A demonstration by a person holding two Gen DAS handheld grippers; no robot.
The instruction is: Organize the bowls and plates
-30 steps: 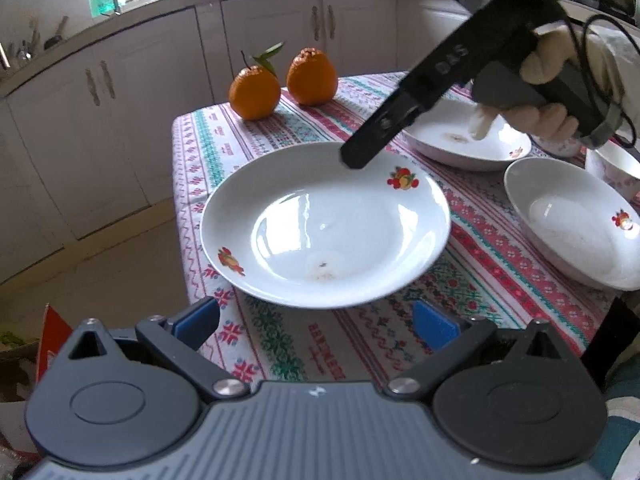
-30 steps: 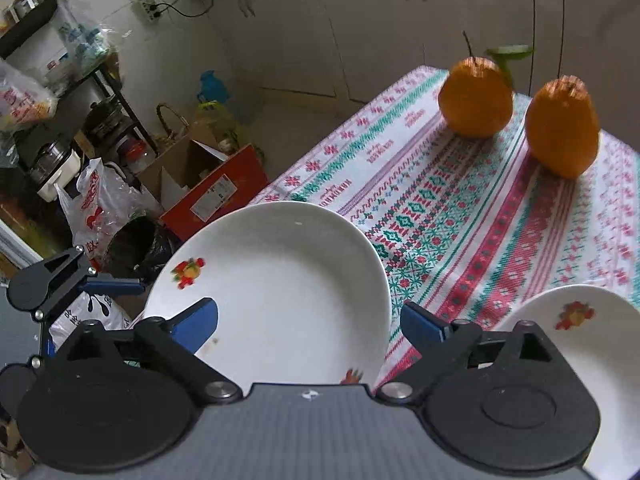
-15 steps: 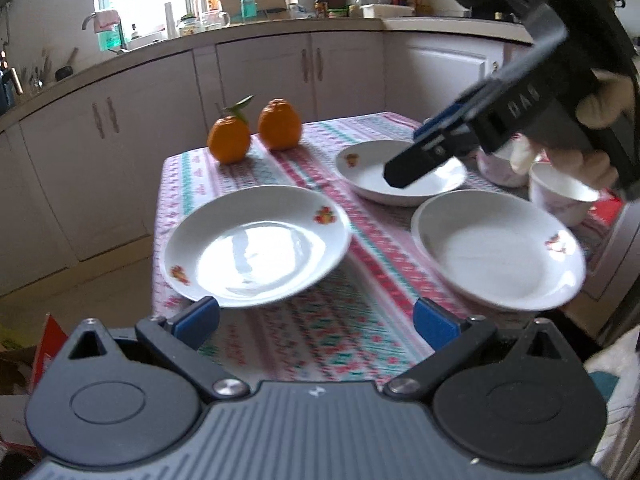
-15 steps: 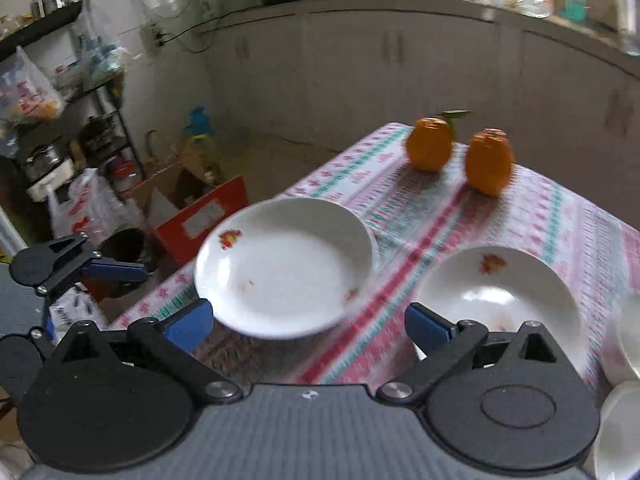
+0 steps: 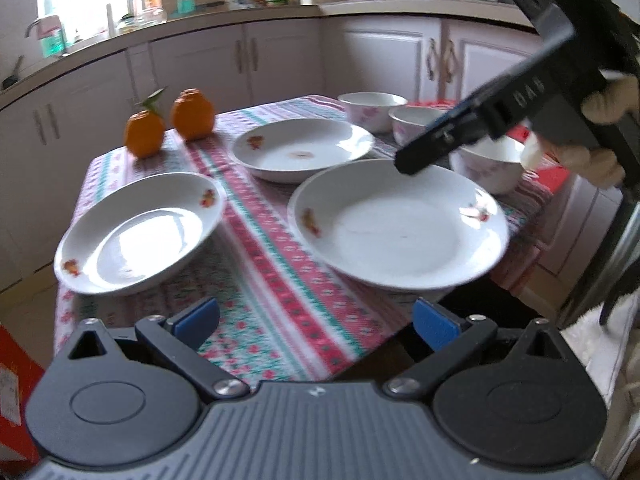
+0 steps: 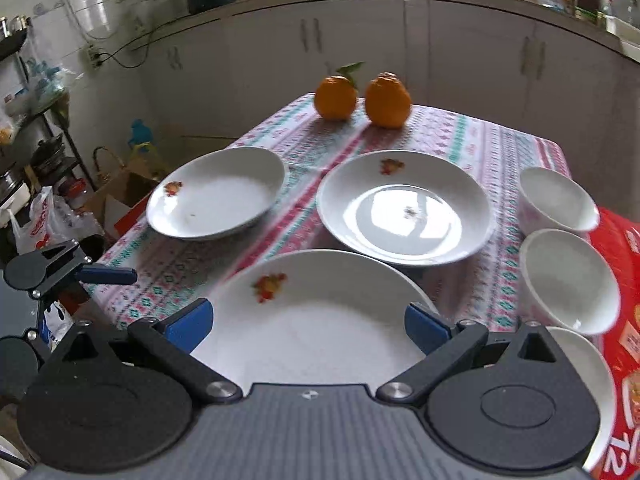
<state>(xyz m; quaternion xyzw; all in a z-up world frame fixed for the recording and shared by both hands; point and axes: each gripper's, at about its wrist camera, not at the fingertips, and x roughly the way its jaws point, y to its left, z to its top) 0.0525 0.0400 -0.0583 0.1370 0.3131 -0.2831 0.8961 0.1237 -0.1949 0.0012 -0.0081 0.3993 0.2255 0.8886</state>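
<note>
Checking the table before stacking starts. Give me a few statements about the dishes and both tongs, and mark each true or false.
1. Three plates lie on the tablecloth. True.
2. The plates are stacked. False: they lie separately.
3. Two oranges sit at the far end. True.
4. The left tongs grip a plate. False: open, empty.
5. The right tongs are open. True.
6. One bowl is visible. False: three.

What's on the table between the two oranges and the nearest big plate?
In the right wrist view, another plate sits between the oranges and the nearest plate.
</note>
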